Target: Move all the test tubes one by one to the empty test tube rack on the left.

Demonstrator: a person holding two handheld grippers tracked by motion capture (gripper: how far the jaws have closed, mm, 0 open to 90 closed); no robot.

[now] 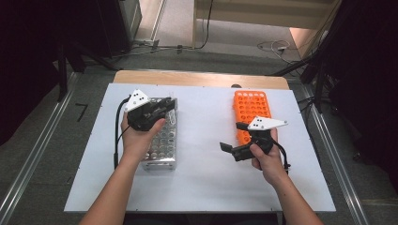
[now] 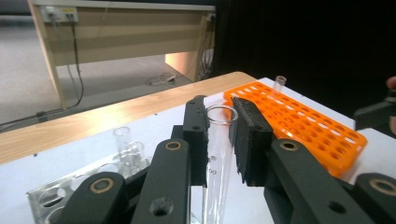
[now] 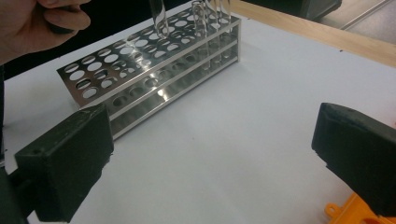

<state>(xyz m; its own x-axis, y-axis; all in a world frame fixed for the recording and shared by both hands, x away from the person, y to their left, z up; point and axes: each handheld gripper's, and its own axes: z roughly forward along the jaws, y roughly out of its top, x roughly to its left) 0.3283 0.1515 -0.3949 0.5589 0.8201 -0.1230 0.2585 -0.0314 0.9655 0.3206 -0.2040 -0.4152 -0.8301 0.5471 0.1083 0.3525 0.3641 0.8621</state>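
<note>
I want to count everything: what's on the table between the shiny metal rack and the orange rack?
Nothing: between the metal rack and orange rack the high view shows bare white table.

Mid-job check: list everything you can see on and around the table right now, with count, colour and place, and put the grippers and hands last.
metal rack: one, silver, left part of the sheet, under the left hand.
orange rack: one, orange, right part of the sheet.
held tube: one, clear glass, between the left gripper's pads, above the metal rack.
tubes in metal rack: a few, clear, far end; exact count unclear.
tube in orange rack: one, clear, far end.
white sheet: one, covering the table.
wooden table edge: one, light brown, far side.
left gripper: black, shut on the held tube.
right gripper: black, open, empty, beside the orange rack.
hands: two, left hand, right hand.
</note>
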